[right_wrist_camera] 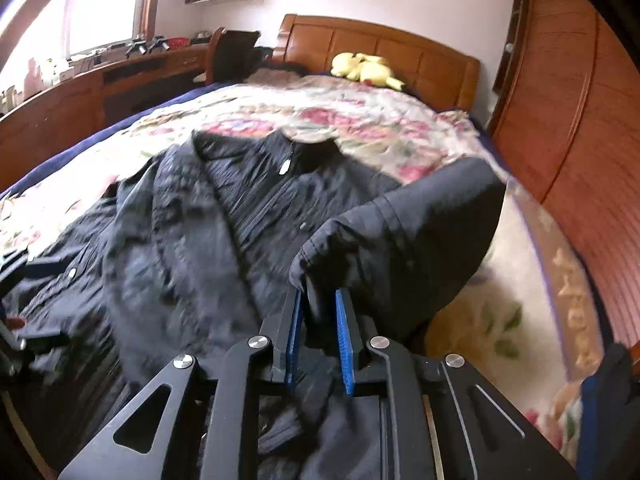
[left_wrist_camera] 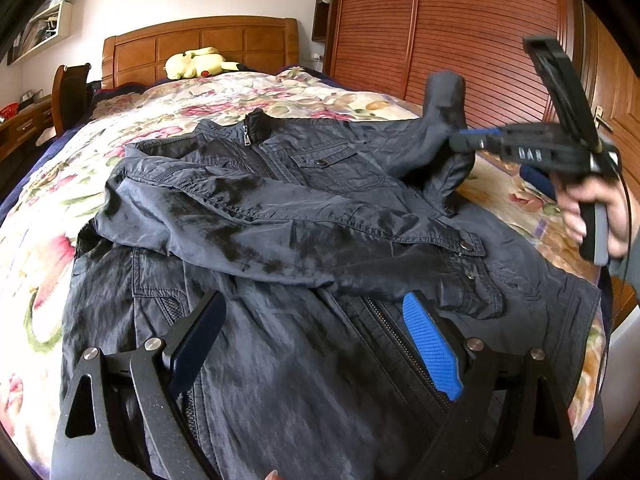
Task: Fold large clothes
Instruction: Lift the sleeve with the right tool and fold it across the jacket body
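Observation:
A dark navy jacket (left_wrist_camera: 280, 216) lies front up on the flowered bedspread (left_wrist_camera: 224, 92), with one sleeve folded across its chest. My left gripper (left_wrist_camera: 316, 308) is open, low over the jacket's lower front near the zipper, with nothing between the jaws. My right gripper (left_wrist_camera: 460, 142) is shut on the jacket's other sleeve (left_wrist_camera: 440, 120) and holds it up above the jacket's right side. In the right wrist view the gripper (right_wrist_camera: 320, 298) pinches the sleeve (right_wrist_camera: 400, 240) between its blue pads (right_wrist_camera: 344, 340); the jacket (right_wrist_camera: 192, 232) spreads to the left.
A wooden headboard (left_wrist_camera: 200, 40) and a yellow plush toy (left_wrist_camera: 196, 63) are at the far end of the bed. A slatted wooden wardrobe (left_wrist_camera: 460, 28) runs along the right. A chair (left_wrist_camera: 70, 92) and desk (right_wrist_camera: 80, 88) stand on the left.

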The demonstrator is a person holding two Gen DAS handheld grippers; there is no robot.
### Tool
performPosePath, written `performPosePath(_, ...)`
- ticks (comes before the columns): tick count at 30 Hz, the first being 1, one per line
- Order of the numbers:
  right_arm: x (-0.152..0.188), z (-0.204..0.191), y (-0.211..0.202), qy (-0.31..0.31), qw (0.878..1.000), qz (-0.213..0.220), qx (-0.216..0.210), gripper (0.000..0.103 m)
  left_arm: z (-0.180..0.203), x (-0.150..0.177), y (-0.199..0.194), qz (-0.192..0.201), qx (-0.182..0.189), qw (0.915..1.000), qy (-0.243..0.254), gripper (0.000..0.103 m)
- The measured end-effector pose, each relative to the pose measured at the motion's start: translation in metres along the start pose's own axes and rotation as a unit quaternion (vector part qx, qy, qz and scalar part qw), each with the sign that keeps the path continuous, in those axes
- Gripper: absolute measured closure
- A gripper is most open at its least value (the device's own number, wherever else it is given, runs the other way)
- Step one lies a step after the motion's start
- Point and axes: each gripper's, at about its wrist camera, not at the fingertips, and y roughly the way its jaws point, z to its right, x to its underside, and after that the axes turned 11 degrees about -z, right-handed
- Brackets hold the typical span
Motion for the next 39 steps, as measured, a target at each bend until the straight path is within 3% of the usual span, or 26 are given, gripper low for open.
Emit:
performPosePath(4, -0.013, 0.011, 0.007, -0.002, 1.0, -0.007, -0.003, 0.084, 0.0, 0.0, 0.0, 0.0, 0.0, 1.0, 0.001, 0.012)
performPosePath(13, 0.005, 0.008, -0.001, 0.025, 1.0, -0.005, -0.017, 0.077, 0.001, 0.0, 0.0, 0.0, 0.0, 1.0, 0.001, 0.012)
performPosePath(18, 0.017, 0.001, -0.016, 0.018, 1.0, 0.013, -0.005, 0.055, 0.001, 0.0, 0.0, 0.0, 0.0, 1.0, 0.001, 0.012)
performPosePath(23, 0.019, 0.026, -0.017, 0.046, 0.998, 0.021, 0.025, 0.045, 0.001, 0.0, 0.0, 0.0, 0.0, 1.0, 0.001, 0.012)
performPosePath(26, 0.018, 0.051, -0.002, 0.082, 0.995, 0.013, 0.046, 0.043, 0.0, 0.0, 0.0, -0.001, 0.0, 1.0, 0.001, 0.012)
performPosePath(30, 0.007, 0.078, 0.036, 0.127, 0.991, -0.026, 0.04, 0.043, 0.001, 0.0, 0.0, 0.0, 0.0, 1.0, 0.001, 0.012)
performPosePath(39, -0.021, 0.079, 0.102, 0.148, 0.985, -0.087, -0.027, 0.04, 0.001, 0.001, 0.0, -0.001, 0.004, 1.0, 0.004, 0.012)
